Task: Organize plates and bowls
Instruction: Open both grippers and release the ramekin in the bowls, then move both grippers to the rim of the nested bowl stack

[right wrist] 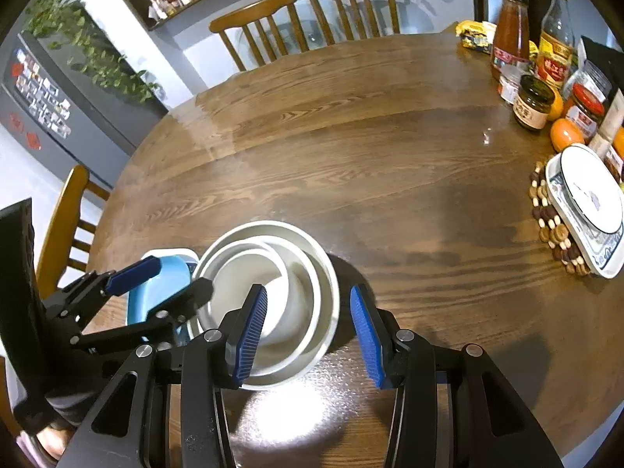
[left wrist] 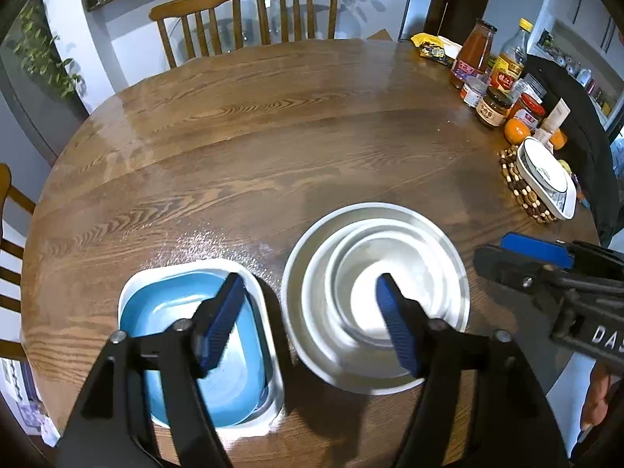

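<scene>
Left gripper (left wrist: 308, 319) hangs w/ jaws wide apart, nothing held, over a blue dish (left wrist: 187, 335) nested in a white tray (left wrist: 269, 351), just beside stacked white bowls (left wrist: 374, 296). Right gripper (right wrist: 308, 335) is partly open, empty, at the bowls' right rim. Both stacks sit near the wood table's (left wrist: 253, 136) front edge.

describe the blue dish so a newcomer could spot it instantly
On the round wooden table, look at the near edge, away from the bottles and jars. Two stacks sit side by side there: nested round white bowls and, beside them, a rectangular blue dish resting inside a white rectangular tray. It is the only blue, square-cornered piece; its neighbours are round and white.
</scene>
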Tool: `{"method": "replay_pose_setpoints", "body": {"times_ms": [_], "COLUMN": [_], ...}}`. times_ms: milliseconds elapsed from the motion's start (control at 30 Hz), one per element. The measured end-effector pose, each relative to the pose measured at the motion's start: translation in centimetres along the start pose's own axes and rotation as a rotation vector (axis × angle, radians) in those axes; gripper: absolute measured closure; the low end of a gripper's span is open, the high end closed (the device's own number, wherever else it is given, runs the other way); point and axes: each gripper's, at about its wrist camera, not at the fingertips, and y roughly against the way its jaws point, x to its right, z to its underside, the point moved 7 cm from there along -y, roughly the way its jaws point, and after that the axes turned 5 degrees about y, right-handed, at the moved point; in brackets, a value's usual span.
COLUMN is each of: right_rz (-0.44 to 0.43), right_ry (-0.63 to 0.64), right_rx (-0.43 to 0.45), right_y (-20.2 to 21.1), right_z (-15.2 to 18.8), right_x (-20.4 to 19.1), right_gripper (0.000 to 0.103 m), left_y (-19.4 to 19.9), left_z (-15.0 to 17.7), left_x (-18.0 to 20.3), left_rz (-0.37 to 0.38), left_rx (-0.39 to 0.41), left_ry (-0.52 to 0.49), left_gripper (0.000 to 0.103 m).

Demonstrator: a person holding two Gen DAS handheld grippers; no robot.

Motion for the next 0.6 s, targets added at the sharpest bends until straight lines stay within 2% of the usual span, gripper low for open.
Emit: {"method": "replay_pose_setpoints", "body": {"times_ms": [133,267,400,500,600], "right_rz": [0.007,0.013,0.009,0.001,-0.014], "right_ry": [-0.019,-0.050,-0.070,-0.081,-0.094], "right_rx": [-0.004,-0.017,-0.041,-0.062,-0.067], "right_y": [0.0,-0.3,-0.9,-1.4,-1.7], "right_z": [0.4,1.0,1.8,2.3,2.6], "right_x": [0.8,1.9,2.5,2.7,2.7], "right_gripper": [0.058,0.058,0.058,0.058,0.058], "left_y": [0.2,-0.2,-0.4,-0.7,-1.0], "left_z": [0.5,1.2,1.6,1.9,2.0], "left_x": [-1.3,-3.5,-4.8,-5.3,-5.4], "left_rz": [0.010,0.028,0.036,0.071,0.080], "left_rx": [-0.018,-0.072,-0.105,-0.138,-0.153], "left_ry": [0.043,0.137,0.191,0.238,0.262], "left_gripper": [0.028,0.028,0.028,0.030,0.037]}}
